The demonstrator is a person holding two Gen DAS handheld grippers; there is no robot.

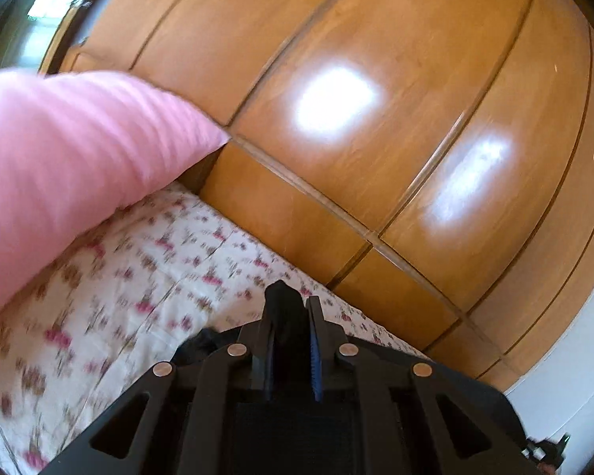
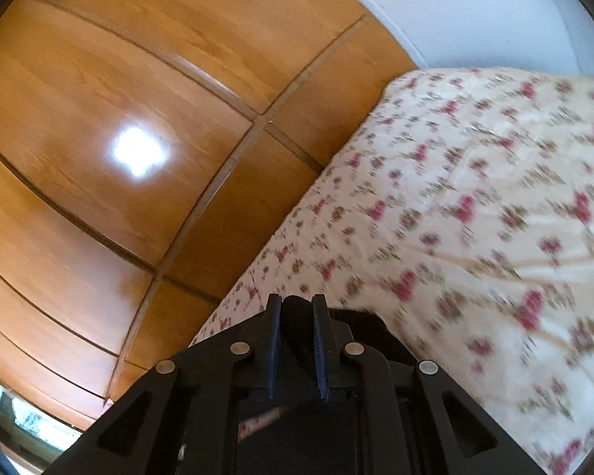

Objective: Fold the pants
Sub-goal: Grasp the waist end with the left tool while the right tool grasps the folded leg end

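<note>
Black pants (image 1: 287, 316) sit pinched between the narrow jaws of the left gripper (image 1: 293, 303), above the floral bed (image 1: 111, 297), near the wardrobe (image 1: 376, 79); a pink pillow (image 1: 59, 150) lies leftward. Right gripper (image 2: 297, 301) likewise clamps pants (image 2: 295, 324) over the bed (image 2: 475, 198), beside the wardrobe (image 2: 118, 79).

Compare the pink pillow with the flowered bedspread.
The pillow is plain pink; the bedspread is cream with small red flowers. The pillow bulges up puffy; the bedspread lies flat. The pillow rests on the bedspread, beside the wooden wardrobe. Both are soft bedding.
</note>
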